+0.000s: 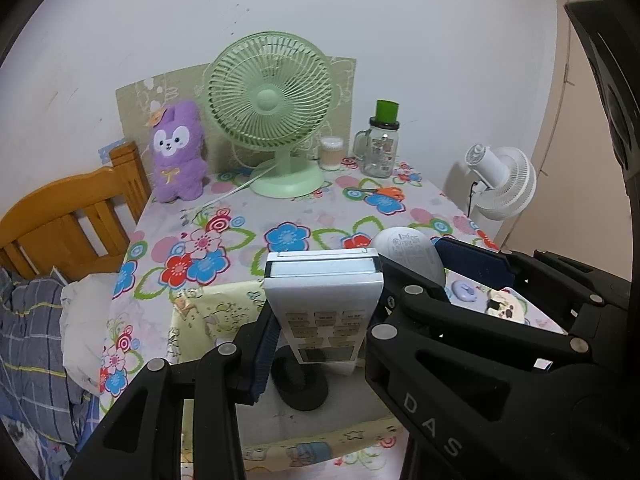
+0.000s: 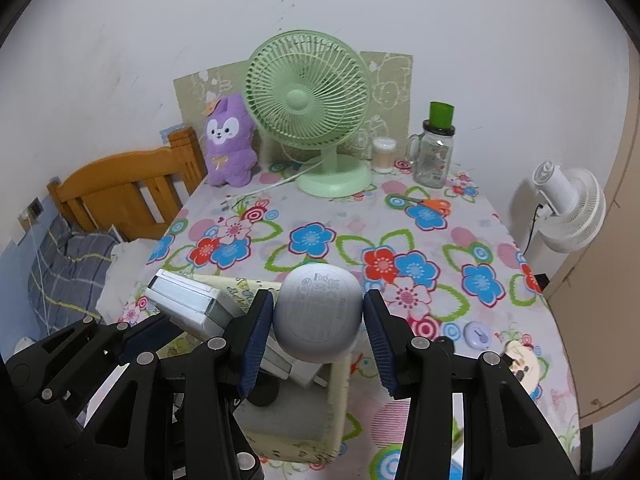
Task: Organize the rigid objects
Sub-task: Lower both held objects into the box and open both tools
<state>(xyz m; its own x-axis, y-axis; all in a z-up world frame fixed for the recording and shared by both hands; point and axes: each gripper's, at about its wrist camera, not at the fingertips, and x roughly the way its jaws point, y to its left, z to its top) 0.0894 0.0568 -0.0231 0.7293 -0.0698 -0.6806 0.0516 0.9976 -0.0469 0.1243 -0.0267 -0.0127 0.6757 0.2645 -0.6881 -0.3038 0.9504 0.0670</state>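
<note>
My left gripper (image 1: 324, 312) is shut on a white remote control (image 1: 324, 292), which it holds upright by its sides. Under it stands an open, pale yellow fabric box (image 1: 200, 320) with a black round object (image 1: 300, 384) inside. My right gripper (image 2: 318, 304) is shut on a grey egg-shaped device (image 2: 320, 312) with a printed label, its blue pads (image 2: 256, 340) pressing both sides. That device hangs over the same box (image 2: 340, 392). The two grippers sit side by side: the remote (image 2: 188, 300) shows at the left of the right wrist view, and the grey device (image 1: 412, 252) at the right of the left wrist view.
On the flowered tablecloth (image 2: 312, 216) stand a green desk fan (image 2: 308, 104), a purple plush (image 2: 230, 140), a glass jar with a green lid (image 2: 434, 152), a small cotton-swab pot (image 2: 384, 154) and orange scissors (image 2: 434, 204). A white fan (image 2: 572, 208) stands right of the table, a wooden bed frame (image 2: 128, 188) left.
</note>
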